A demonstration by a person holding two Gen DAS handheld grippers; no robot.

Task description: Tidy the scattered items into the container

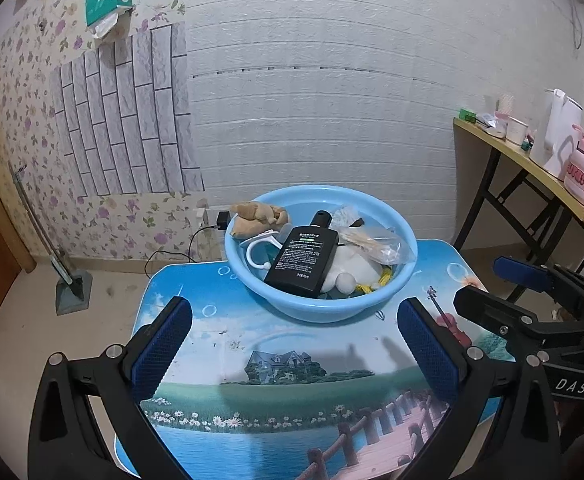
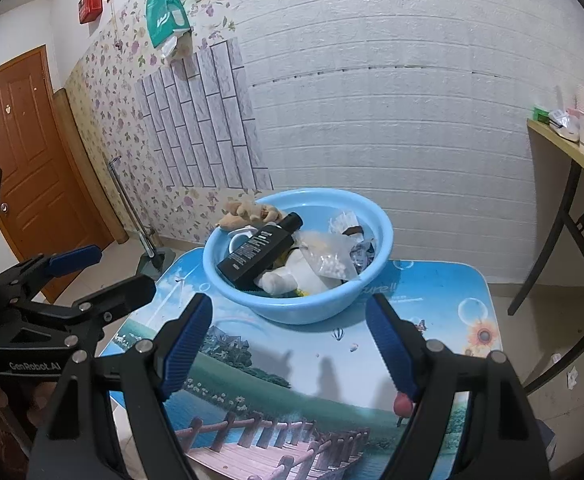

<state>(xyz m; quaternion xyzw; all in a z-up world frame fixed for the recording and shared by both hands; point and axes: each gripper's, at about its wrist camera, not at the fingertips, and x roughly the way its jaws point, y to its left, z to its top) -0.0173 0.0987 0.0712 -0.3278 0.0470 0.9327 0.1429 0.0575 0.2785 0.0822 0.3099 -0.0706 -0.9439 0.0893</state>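
Left wrist view shows the left gripper [image 1: 294, 344] low in the frame with its blue-padded jaws spread wide and nothing between them; its arms are cut off by the bottom edge. Just above centre sits the blue basin [image 1: 251, 280] on the printed table [image 1: 292, 400], heaped with things: a black bottle [image 1: 302, 258] lying slanted on top, a tan plush toy [image 1: 257, 216] at the upper-left rim, a white hook-shaped piece [image 1: 257, 250] partly under the bottle, a clear crumpled bag [image 1: 372, 242] whose contents are hard to make out, and a white plush [image 1: 352, 272] mostly buried, with a yellow scrap beside it that cannot be identified. Right wrist view has the right gripper [image 2: 289, 344] likewise gaping and empty in the lower centre; a small reddish blob at its right pad is unclear. At the right edge a side table [image 1: 532, 164] is partly cropped.
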